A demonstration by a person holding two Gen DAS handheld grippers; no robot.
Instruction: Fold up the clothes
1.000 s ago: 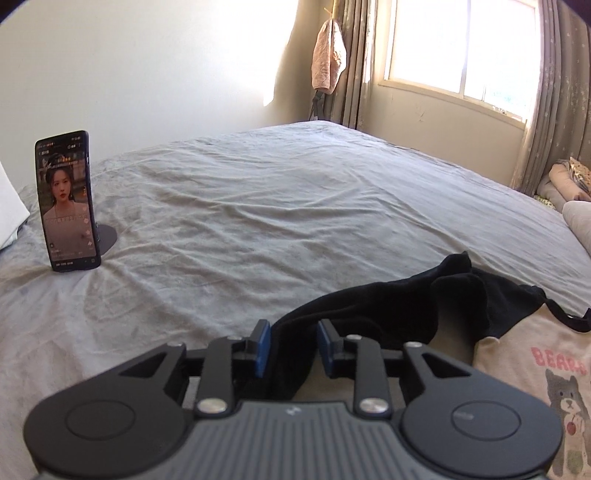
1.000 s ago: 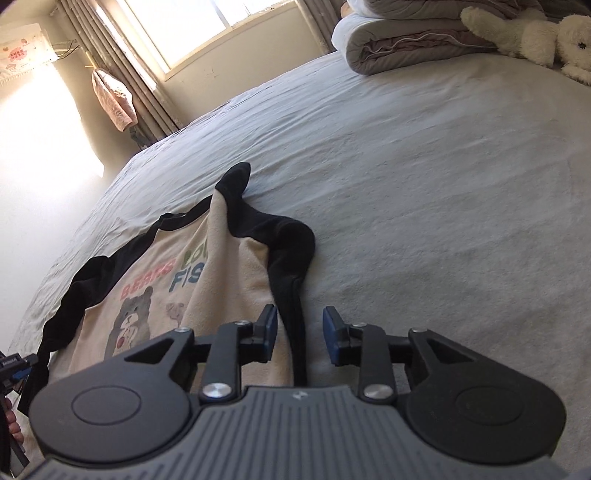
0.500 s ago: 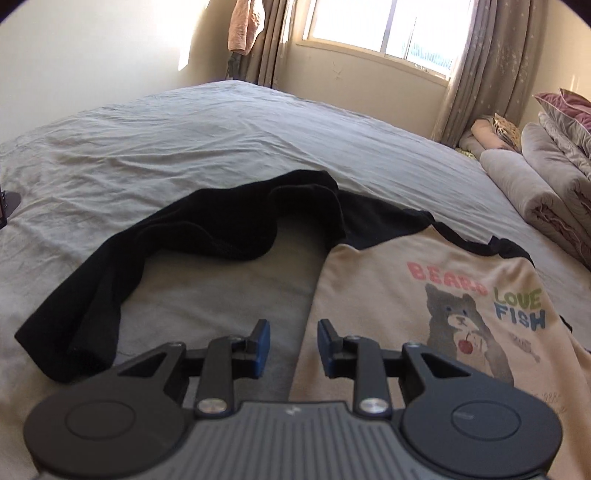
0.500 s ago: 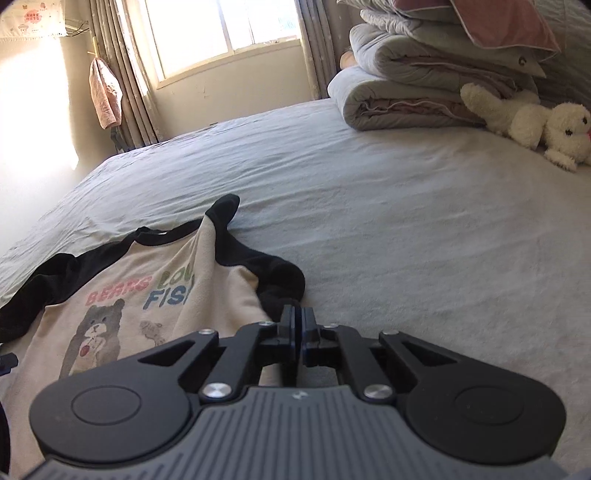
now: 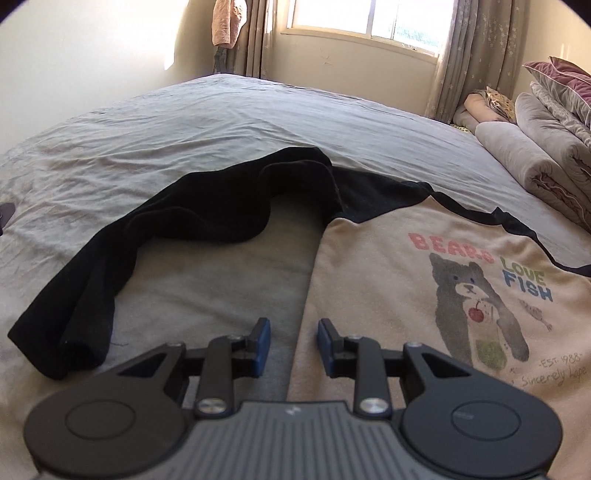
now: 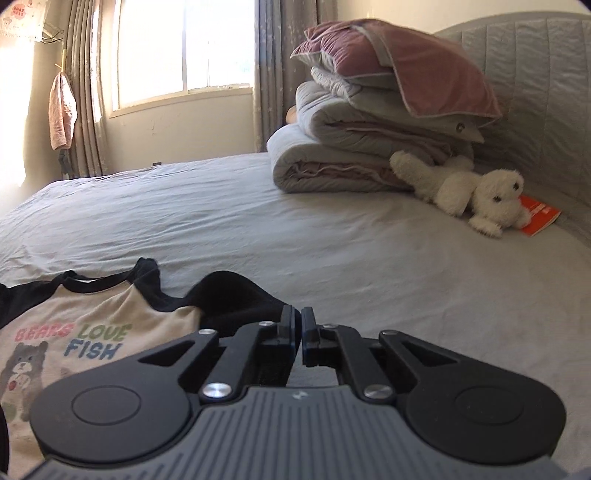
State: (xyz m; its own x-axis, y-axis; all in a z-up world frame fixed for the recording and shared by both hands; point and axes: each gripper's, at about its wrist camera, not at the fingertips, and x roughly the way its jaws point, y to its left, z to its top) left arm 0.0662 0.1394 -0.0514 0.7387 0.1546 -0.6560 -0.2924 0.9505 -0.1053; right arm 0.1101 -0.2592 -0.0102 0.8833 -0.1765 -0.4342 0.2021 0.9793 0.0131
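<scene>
Right tool point(image 6: 298, 334) now closed on shirt point(image 6: 110, 314) sleeve, left tool point(image 5: 293, 345) part-open, empty, plush dog point(image 6: 476, 192) right view only.

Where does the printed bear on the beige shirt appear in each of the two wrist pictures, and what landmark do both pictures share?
Left wrist view: the printed bear is at the right, beyond the right finger, under the words BEARS LOVE FISH.
Right wrist view: the printed bear is at the far left edge, low, beside the gripper body.
Shared landmark: the pink towel hanging beside the window curtain.

Bare bed sheet point(image 6: 351, 258) ahead; folded quilts point(image 6: 351, 147) block the far right.
</scene>
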